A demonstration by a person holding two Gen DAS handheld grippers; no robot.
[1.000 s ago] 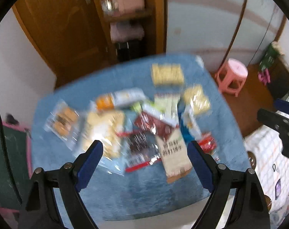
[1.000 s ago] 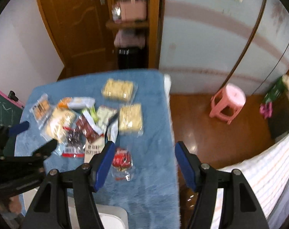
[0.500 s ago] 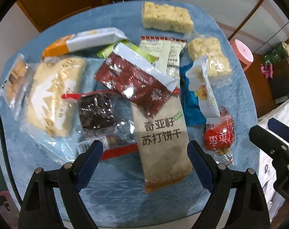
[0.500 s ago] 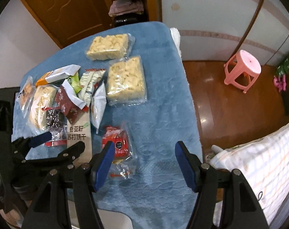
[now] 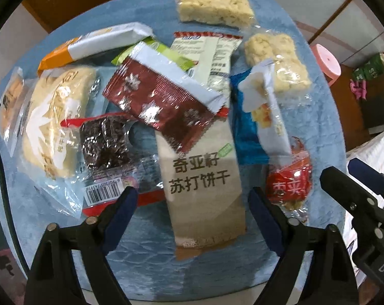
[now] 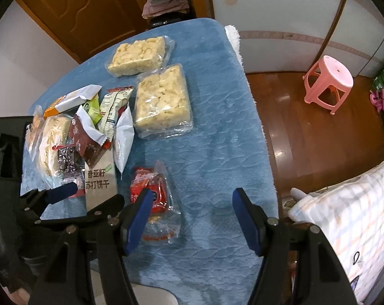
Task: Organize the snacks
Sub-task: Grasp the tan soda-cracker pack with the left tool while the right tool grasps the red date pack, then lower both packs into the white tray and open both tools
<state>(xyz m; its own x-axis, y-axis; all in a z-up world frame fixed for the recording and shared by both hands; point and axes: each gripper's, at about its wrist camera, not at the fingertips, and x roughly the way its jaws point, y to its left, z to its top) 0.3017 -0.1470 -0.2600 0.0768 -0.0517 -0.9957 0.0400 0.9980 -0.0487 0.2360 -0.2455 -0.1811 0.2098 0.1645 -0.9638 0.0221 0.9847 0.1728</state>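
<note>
Several snack packets lie piled on a blue-covered table (image 6: 217,132). My left gripper (image 5: 192,203) is open and empty, just above a beige soda-cracker packet (image 5: 204,185) that lies between its fingers. A dark red packet (image 5: 161,101) rests on the cracker packet's top end. A red packet (image 5: 288,180) lies to the right, a dark jujube packet (image 5: 103,147) to the left. My right gripper (image 6: 189,211) is open and empty above the cloth, its left finger over the red packet (image 6: 151,190). The left gripper (image 6: 72,198) shows beside it.
Two clear-wrapped rice-crisp blocks (image 6: 164,96) (image 6: 138,56) lie at the far side. A pink stool (image 6: 329,81) stands on the wooden floor to the right. A checked bedcover (image 6: 344,216) is at the right. A wooden door (image 6: 77,12) is behind the table.
Both grippers have come down and closer to the table. The snack pile now looms larger in the left wrist view. Both stay open.
</note>
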